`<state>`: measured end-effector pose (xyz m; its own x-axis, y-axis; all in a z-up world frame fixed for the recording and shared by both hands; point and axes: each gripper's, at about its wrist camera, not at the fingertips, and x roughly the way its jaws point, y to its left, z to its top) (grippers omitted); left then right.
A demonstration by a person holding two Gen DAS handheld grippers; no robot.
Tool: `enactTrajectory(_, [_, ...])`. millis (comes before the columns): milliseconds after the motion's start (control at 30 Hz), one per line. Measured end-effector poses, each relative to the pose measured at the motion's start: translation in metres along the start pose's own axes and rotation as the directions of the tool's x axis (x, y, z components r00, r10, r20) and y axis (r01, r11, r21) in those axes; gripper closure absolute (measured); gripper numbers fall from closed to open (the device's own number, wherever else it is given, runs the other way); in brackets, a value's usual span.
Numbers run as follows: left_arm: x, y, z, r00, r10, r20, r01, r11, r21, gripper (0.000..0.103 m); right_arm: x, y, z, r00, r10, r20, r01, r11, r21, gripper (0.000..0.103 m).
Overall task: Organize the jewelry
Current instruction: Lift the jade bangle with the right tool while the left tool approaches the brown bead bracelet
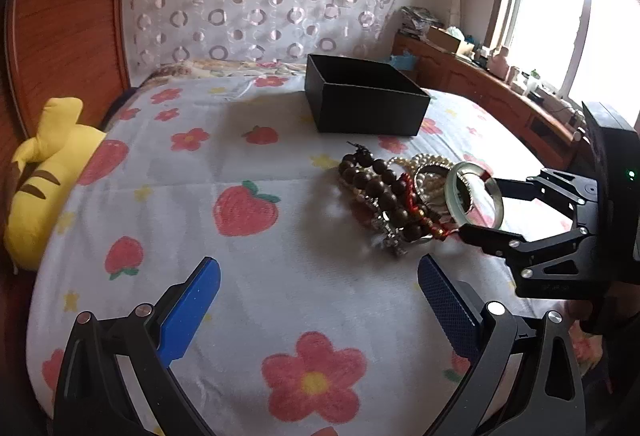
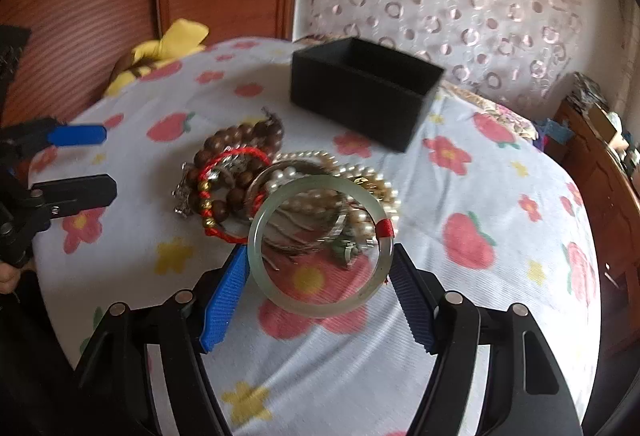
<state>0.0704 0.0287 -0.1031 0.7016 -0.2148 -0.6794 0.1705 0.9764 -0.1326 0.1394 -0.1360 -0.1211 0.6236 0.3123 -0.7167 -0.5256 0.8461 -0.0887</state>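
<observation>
Pale green jade bangle (image 2: pixel 320 248) tilted up from bed, between right gripper (image 2: pixel 318 292) fingers, touching both, left gripper (image 1: pixel 320 300) wide open, empty

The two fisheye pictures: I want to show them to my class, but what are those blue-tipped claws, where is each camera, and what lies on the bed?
Each claw is a hand-held two-finger gripper with a camera mounted on it, looking forward along its fingers. One picture comes from the left gripper, whose jaws stand wide apart over bare bedspread, holding nothing. The other comes from the right gripper. Its blue pads sit on either side of a pale green bangle; whether they press on it yet cannot be told. The bangle lies on a jewelry pile: brown wooden beads, pearl strands and a red cord bracelet. Beyond the pile stands an open black box. A yellow plush toy lies at the bed's edge.
</observation>
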Motion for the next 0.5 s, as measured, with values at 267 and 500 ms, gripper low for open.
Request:
enactTrajectory(267, [0.010,0.001,0.026,0.993,-0.117,-0.016,0.116,0.993,-0.026,0.032,-0.021,-0.023,-0.013,0.999,-0.006,0.052,0.002,0.998,0.060,0.030])
enactTrajectory(500, [0.051,0.003,0.050,0.973,-0.208,-0.097,0.200,0.976,-0.089,0.060,-0.016,-0.026,-0.015,0.998,-0.005,0.056,0.000,0.996,0.085,0.030])
